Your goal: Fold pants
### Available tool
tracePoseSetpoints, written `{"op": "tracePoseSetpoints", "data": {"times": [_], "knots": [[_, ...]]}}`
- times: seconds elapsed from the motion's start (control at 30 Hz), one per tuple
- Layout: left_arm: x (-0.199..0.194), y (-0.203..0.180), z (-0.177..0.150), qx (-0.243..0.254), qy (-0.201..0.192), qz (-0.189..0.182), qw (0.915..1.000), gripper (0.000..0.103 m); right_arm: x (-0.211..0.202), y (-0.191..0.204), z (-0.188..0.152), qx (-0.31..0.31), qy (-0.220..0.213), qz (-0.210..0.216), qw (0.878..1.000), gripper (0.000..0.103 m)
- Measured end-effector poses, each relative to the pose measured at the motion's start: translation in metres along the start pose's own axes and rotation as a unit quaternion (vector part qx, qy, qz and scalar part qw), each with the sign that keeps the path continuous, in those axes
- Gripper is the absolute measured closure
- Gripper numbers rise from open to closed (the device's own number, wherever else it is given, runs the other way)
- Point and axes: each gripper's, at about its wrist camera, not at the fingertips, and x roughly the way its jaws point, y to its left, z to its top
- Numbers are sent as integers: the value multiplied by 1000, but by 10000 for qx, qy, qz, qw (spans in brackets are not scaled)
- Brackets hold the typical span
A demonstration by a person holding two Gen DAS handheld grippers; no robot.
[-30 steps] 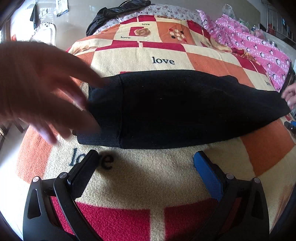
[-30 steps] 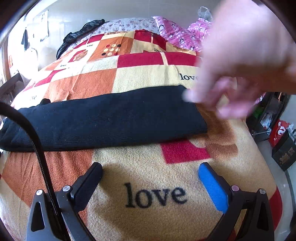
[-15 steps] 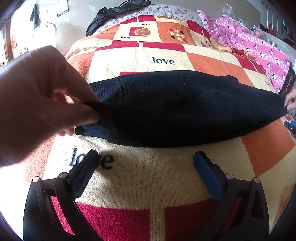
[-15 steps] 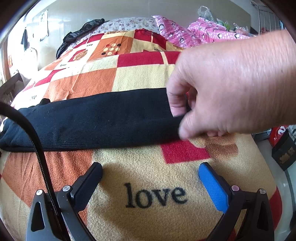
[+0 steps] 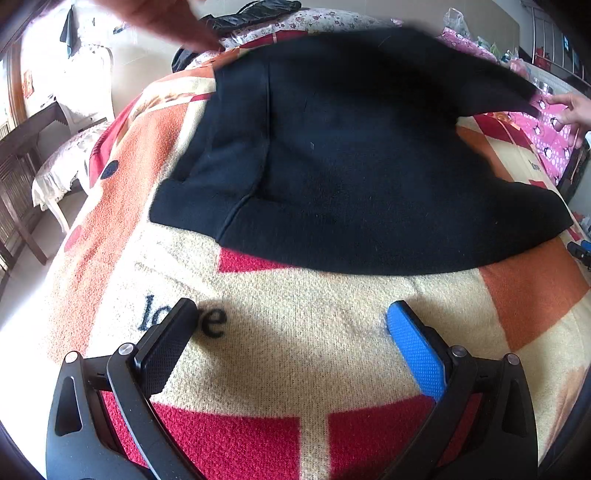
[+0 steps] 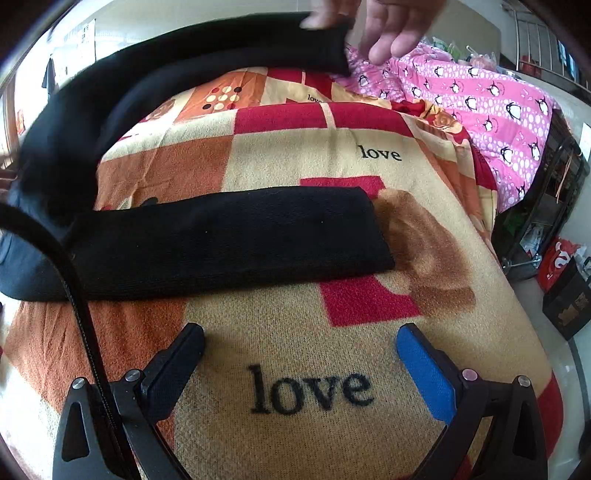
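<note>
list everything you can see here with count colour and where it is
pants: 1, black, one leg flat on the blanket, the other lifted above it
blanket: 1, cream, orange and red checks with "love" print, covering the bed
penguin fabric: 1, pink, far right of the bed
dark garment: 1, black, far end of the bed
bare hands: 2, holding up the raised leg at each end
left gripper: 1, black and blue pads, open over the blanket
right gripper: 1, same colours, open, empty

Left gripper (image 5: 291, 343) fingers spread wide, nothing between. Right gripper (image 6: 301, 360) likewise spread, nothing held. Bare hand (image 6: 391, 22) raised at top, fingers pinching; second bare hand (image 5: 570, 110) at far right.
</note>
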Motion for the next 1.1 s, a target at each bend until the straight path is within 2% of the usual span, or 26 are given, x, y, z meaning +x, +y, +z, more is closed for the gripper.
{"op": "tracePoseSetpoints", "data": {"times": [1.1], "knots": [[-1, -1, -3, 1, -14, -24, 10000, 0, 0, 2, -2, -30, -42, -23, 10000, 0]]}}
